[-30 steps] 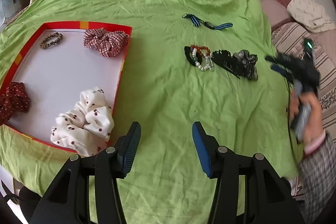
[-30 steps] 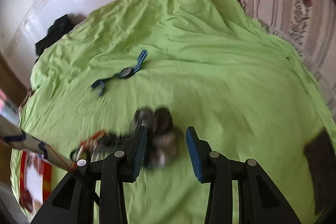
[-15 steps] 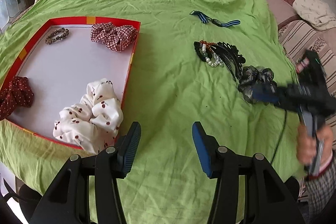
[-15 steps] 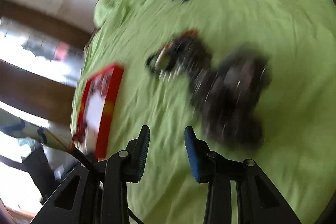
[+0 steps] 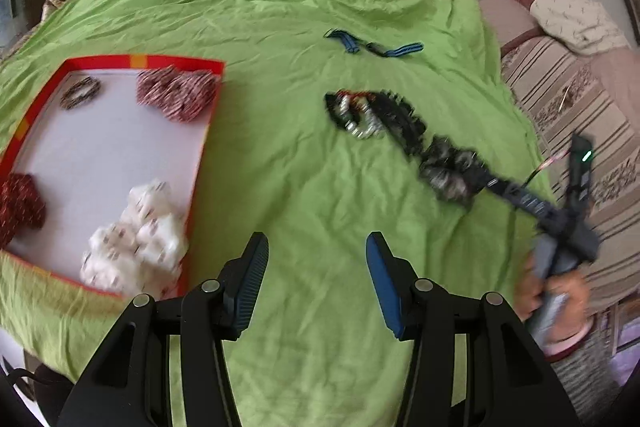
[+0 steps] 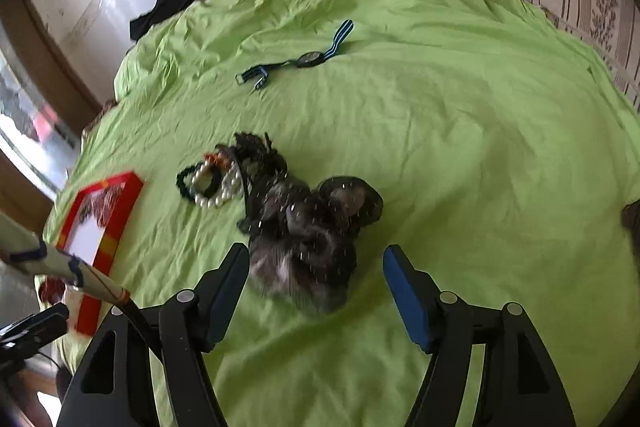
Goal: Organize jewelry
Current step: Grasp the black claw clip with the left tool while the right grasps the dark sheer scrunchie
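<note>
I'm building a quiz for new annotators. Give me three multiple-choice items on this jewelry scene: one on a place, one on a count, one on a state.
1. Where does the blue striped watch lie?
A. in the red-rimmed tray
B. on the green sheet
C. in a claw

2. How many scrunchies lie in the red-rimmed tray?
A. one
B. three
C. five

3. How stands the right claw?
A. open over the dark sparkly scrunchie
B. shut on the pearl bracelet
C. open inside the tray

Answers: 1 B, it rests on the green sheet beyond the pile. 2 B, plaid, dark red and white ones, plus a small bracelet. 3 A, its jaws stand apart either side of the dark sparkly scrunchie.
</note>
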Demonstrator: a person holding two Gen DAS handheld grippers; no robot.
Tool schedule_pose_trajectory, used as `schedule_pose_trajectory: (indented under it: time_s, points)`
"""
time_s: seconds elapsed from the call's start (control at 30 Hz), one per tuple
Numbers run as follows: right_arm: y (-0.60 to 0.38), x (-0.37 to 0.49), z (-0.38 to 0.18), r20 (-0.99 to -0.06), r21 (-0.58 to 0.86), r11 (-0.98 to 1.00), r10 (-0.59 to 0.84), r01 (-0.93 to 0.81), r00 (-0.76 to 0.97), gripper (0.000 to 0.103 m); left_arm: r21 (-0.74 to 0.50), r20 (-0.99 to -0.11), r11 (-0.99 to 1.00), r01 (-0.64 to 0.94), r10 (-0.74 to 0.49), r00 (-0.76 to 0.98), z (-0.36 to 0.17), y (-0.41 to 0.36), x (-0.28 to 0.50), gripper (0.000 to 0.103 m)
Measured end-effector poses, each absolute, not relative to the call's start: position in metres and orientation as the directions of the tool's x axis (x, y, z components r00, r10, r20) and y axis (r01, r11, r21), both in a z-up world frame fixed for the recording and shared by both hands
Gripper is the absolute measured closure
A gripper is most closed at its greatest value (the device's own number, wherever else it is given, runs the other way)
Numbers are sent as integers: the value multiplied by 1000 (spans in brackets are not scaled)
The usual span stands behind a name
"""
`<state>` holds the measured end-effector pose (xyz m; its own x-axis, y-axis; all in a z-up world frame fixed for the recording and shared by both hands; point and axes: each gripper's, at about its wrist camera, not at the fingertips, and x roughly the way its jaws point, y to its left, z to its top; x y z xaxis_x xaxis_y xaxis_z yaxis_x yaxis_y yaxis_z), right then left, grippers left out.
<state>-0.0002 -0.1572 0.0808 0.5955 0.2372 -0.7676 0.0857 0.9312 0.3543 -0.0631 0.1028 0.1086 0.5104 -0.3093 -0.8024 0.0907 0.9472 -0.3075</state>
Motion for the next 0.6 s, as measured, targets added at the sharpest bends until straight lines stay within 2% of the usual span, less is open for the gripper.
schedule_pose_trajectory:
  time_s: [0.1,0.13,0.17,0.2,0.43,0.6]
  points:
    - [-159,8,65,-736,437,895,300,86,607,34,-365,-794,927,92,-361,489,117,92,-36,52]
    - [-156,13,58,-728,458,885,320,82,606,54,-378,-792,921,96,-375,482,119,86,-27,49]
    - [-154,15,53,-725,473,877,335,81,602,81,-386,-791,917,101,-385,476,120,80,-19,45]
    - [-153,17,46,-722,490,868,355,78,593,85,-392,-791,914,102,-392,470,120,72,-10,44]
    - [-170,9,48,-706,496,865,347,81,618,88,-402,-822,911,97,-406,399,98,7,59,43]
    - [-187,11,40,-686,580,807,410,111,602,88,-369,-852,922,114,-385,356,78,-40,99,43]
